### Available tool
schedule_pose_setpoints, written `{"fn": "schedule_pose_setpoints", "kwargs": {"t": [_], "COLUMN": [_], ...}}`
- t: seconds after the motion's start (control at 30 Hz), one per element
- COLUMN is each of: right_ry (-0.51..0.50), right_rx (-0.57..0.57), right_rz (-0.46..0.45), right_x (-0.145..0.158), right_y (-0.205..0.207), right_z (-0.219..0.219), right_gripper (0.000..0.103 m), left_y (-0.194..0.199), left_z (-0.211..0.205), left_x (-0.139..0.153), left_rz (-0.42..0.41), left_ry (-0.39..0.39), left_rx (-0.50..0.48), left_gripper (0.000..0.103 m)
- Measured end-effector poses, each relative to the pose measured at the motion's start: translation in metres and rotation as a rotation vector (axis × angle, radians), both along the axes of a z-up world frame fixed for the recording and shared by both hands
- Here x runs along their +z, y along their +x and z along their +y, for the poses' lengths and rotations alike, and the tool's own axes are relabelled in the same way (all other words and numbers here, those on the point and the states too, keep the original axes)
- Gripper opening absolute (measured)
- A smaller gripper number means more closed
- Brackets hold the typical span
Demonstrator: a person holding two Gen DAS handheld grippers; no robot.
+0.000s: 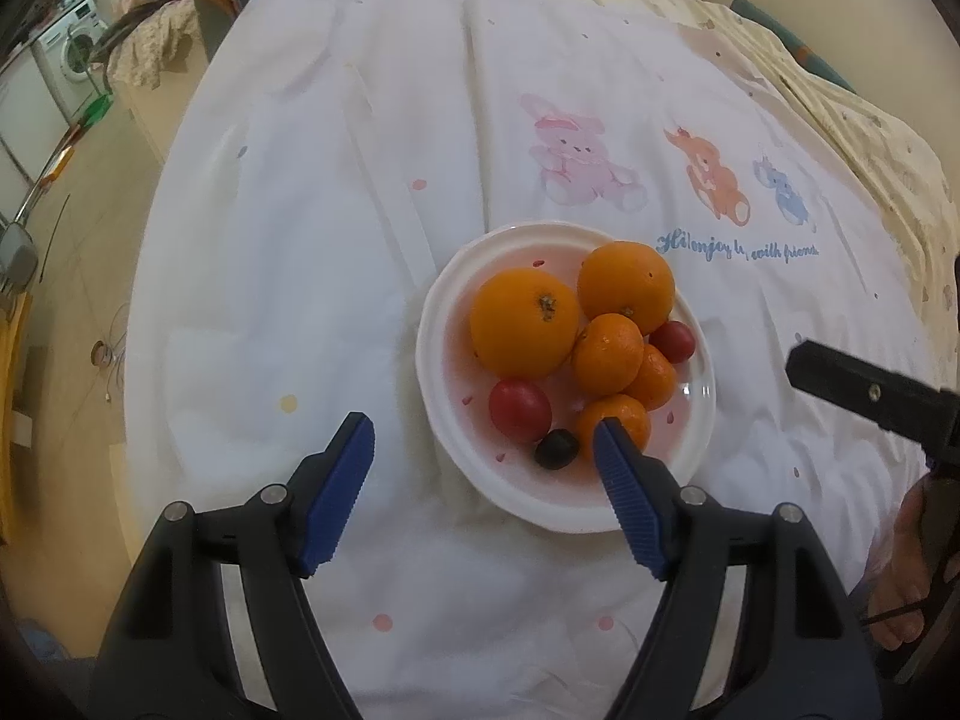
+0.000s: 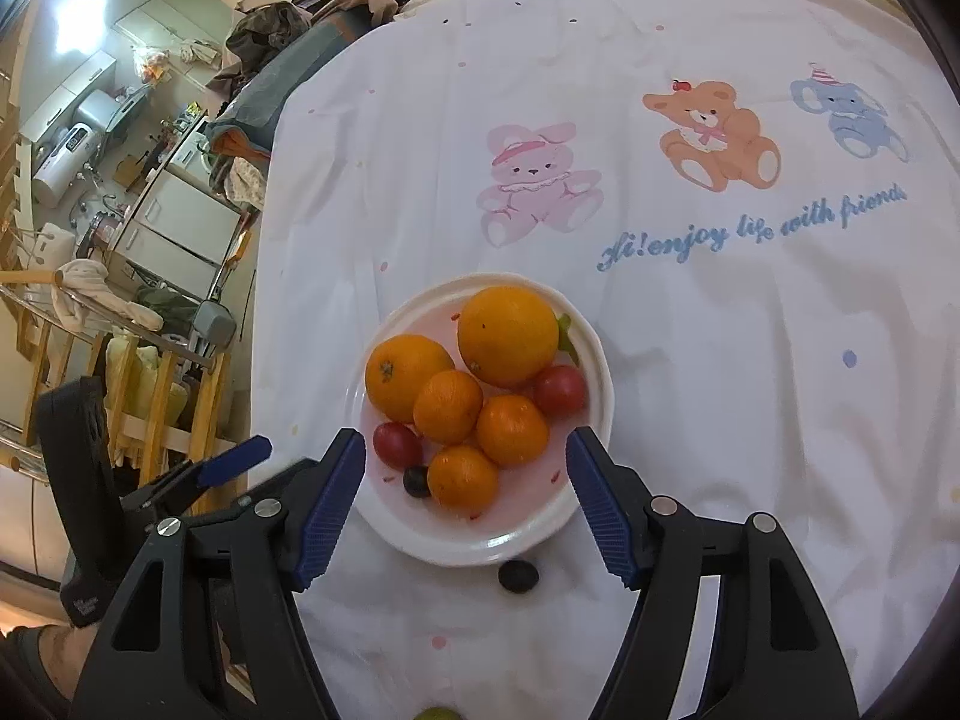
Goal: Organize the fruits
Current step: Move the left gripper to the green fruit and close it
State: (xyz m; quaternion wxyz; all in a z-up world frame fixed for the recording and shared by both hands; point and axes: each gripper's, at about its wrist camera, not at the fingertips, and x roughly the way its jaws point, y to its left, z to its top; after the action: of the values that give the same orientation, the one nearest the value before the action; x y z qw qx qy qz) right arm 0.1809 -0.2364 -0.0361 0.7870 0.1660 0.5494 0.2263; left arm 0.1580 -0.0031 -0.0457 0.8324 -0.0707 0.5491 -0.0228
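A white plate (image 1: 432, 324) (image 2: 594, 420) sits on a white cartoon-print sheet. It holds two large oranges (image 1: 523, 321) (image 2: 507, 333), three small mandarins (image 1: 606, 353) (image 2: 447, 405), two red round fruits (image 1: 519, 409) (image 2: 396, 444) and a dark grape (image 1: 557, 449) (image 2: 415, 481). Another dark grape (image 2: 518, 575) lies on the sheet just in front of the plate. My left gripper (image 1: 483, 438) is open and empty above the plate's near edge. My right gripper (image 2: 465, 450) is open and empty over the plate.
A greenish fruit (image 2: 437, 714) shows at the bottom edge of the right wrist view. The sheet (image 1: 336, 228) (image 2: 750, 360) ends at the left; beyond are a washing machine (image 1: 69, 45), clutter and a wooden railing (image 2: 162, 396). The other gripper's arm (image 1: 870, 393) is at the right.
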Motion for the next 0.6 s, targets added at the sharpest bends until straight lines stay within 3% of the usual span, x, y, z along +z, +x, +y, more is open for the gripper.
{"fn": "schedule_pose_setpoints", "kwargs": {"t": [0.2, 0.47, 0.6], "right_ry": [-0.013, -0.109, -0.124], "right_rx": [-0.029, -0.005, -0.017], "right_rz": [0.032, 0.086, 0.101], "right_x": [-0.006, -0.025, -0.032], "right_y": [-0.018, -0.038, -0.045], "right_z": [-0.011, -0.011, -0.017], "right_gripper": [0.072, 0.072, 0.072], "left_y": [-0.011, -0.031, -0.048], "left_z": [0.007, 0.004, -0.007], "left_x": [0.006, 0.006, 0.002], "left_rz": [-0.007, 0.006, 0.032], "left_ry": [-0.014, -0.036, -0.061], "left_rx": [0.017, 0.008, -0.049], "left_gripper": [0.072, 0.072, 0.072]}}
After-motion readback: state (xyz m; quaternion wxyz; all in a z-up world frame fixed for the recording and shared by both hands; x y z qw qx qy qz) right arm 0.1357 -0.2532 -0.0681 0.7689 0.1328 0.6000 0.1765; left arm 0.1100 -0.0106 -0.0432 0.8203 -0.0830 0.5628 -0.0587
